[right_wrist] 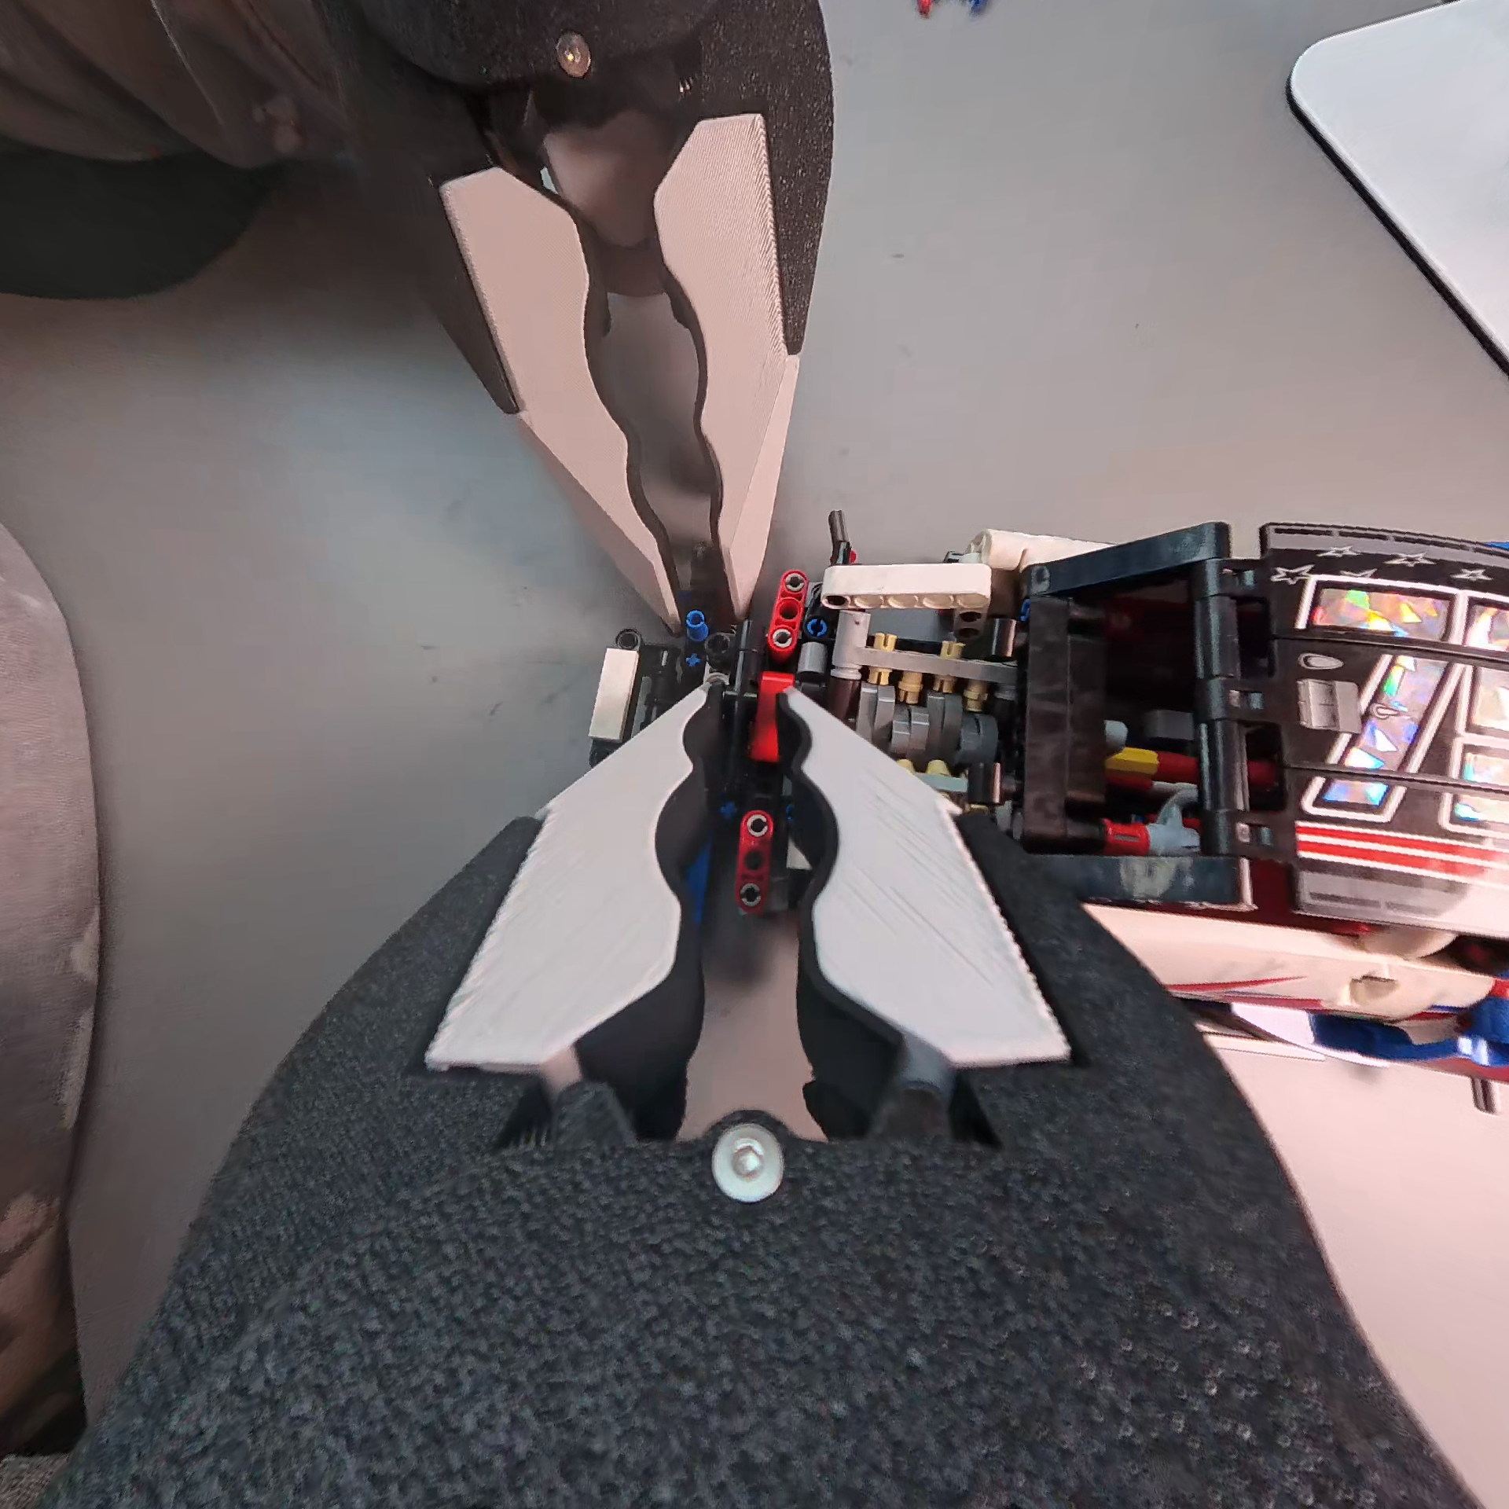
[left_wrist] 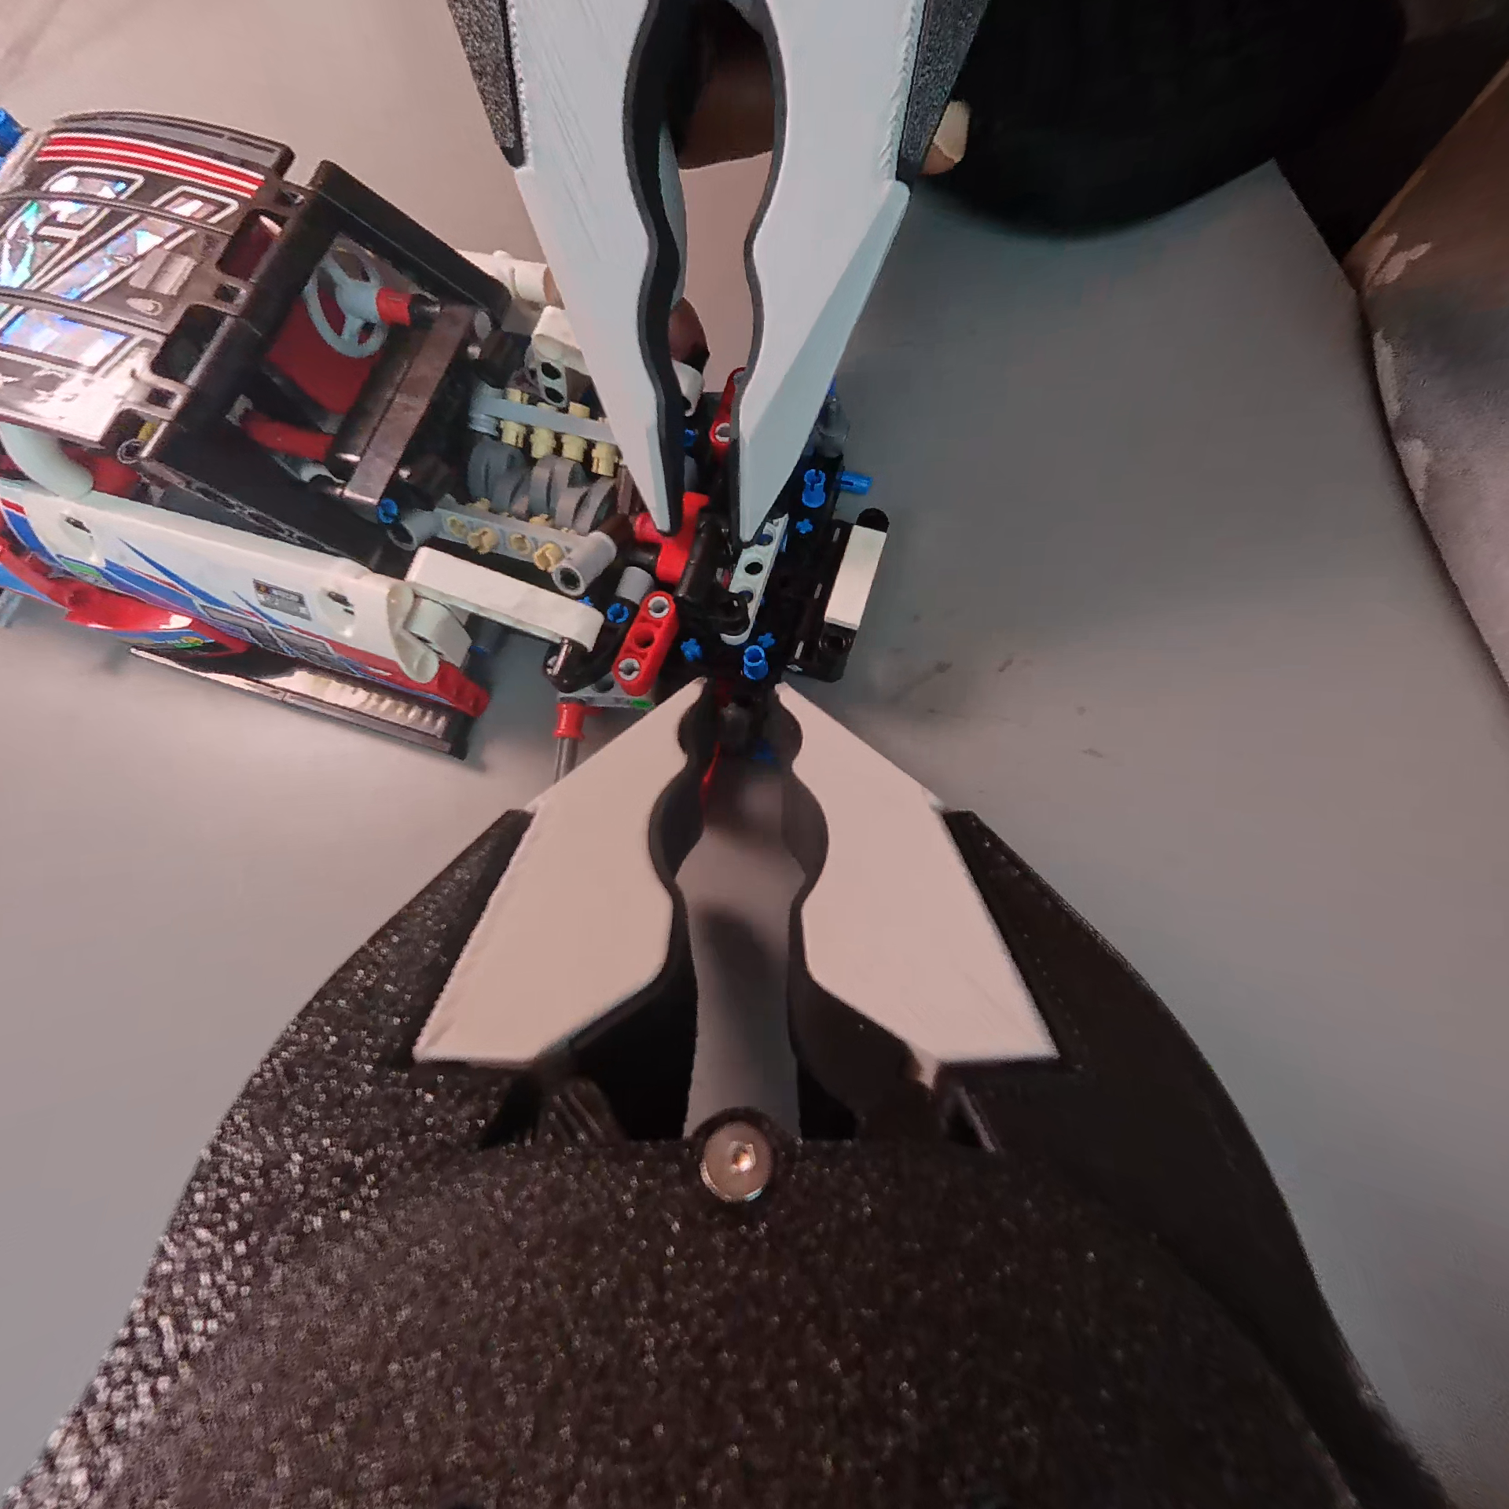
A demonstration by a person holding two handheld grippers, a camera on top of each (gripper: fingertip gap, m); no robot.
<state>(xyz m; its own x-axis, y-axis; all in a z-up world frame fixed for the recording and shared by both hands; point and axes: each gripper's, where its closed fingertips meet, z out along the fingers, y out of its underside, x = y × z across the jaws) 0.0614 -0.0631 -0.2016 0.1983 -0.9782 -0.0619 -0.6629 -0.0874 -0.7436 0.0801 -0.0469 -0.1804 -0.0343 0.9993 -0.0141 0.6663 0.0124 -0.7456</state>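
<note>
A brick-built toy race car point(left_wrist: 245, 425) lies on the grey table point(left_wrist: 1143, 571), its open engine end with red, black and blue pins towards both grippers. My left gripper point(left_wrist: 739, 694) is shut on a small black pin point(left_wrist: 729, 723) at the near edge of that end frame. It also shows in the right wrist view point(right_wrist: 706, 608), coming from above. My right gripper point(right_wrist: 747, 694) is closed around the black frame beam and red piece point(right_wrist: 766, 727) in the middle of the end. In the left wrist view it point(left_wrist: 706, 531) reaches in from the top. The car point(right_wrist: 1225, 694) stretches to the right there.
A white flat device point(right_wrist: 1404, 163) lies at the table's far right corner. A grey upholstered seat point(left_wrist: 1437, 425) borders the table edge. A person's dark sleeve point(left_wrist: 1143, 98) is behind the right gripper. A few small loose pieces point(right_wrist: 947, 6) lie at the far edge.
</note>
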